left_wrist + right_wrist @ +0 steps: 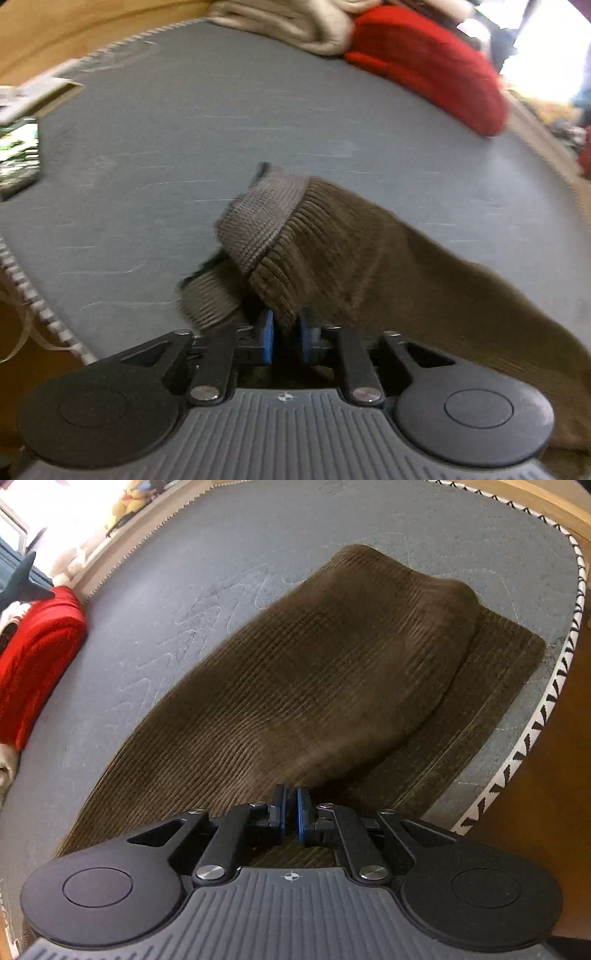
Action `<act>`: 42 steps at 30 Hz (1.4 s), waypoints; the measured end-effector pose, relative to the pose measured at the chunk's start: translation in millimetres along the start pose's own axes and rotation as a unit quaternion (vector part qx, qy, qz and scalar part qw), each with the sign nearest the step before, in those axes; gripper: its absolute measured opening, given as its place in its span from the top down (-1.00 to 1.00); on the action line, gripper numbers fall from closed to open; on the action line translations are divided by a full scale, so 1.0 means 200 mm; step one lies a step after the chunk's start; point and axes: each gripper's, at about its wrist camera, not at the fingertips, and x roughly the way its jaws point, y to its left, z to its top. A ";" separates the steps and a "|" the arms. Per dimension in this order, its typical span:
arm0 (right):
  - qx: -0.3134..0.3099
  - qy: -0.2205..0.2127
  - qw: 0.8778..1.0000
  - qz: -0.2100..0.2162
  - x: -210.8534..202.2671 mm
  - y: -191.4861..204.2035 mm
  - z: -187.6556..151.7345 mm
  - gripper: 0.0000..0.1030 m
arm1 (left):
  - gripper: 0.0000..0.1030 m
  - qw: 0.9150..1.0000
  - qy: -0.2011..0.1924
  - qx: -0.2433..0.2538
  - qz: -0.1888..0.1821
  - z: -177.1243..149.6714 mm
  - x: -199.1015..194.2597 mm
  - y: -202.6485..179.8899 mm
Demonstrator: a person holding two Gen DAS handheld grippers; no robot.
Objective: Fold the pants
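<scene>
Brown corduroy pants (314, 672) lie across the grey mat (258, 535), with an upper layer lifted and arched over the lower one. My right gripper (290, 805) is shut on the near edge of that upper layer. In the left wrist view the ribbed waistband (258, 221) is bunched and raised off the mat (184, 129). A tapering fold of the pants (332, 258) runs down between the blue pads (266, 334) of my left gripper (286, 334). These stand apart and do not pinch the cloth.
A red folded garment (436, 66) and a beige one (295, 26) lie at the mat's far side; the red garment (33, 657) also shows at the left of the right wrist view. The mat's white patterned border (535, 731) runs along a wooden surface (546, 794).
</scene>
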 end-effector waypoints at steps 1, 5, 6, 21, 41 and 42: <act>-0.009 -0.008 1.000 0.006 0.00 -0.01 0.01 0.85 | 0.08 1.000 -0.020 -0.003 0.013 -0.01 -0.03 -0.01; 0.017 -0.034 0.999 0.015 0.00 -0.11 0.10 0.80 | -0.07 0.992 -0.116 0.047 0.023 -0.08 -0.15 -0.15; 0.051 -0.029 0.998 0.019 0.02 -0.16 0.12 0.67 | -0.09 0.989 -0.131 0.071 0.013 -0.11 -0.16 -0.19; 0.318 -0.115 0.941 -0.027 -0.01 -0.60 0.14 0.48 | -0.10 0.934 -0.020 0.262 -0.241 -0.42 0.00 -0.57; 0.264 -0.111 0.958 -0.011 0.15 -0.64 0.33 0.22 | 0.62 0.905 -0.030 0.377 -0.195 -0.58 0.12 -0.73; 0.266 -0.110 0.958 -0.007 0.16 -0.65 0.34 0.22 | 0.74 0.904 -0.038 0.377 -0.197 -0.58 0.10 -0.73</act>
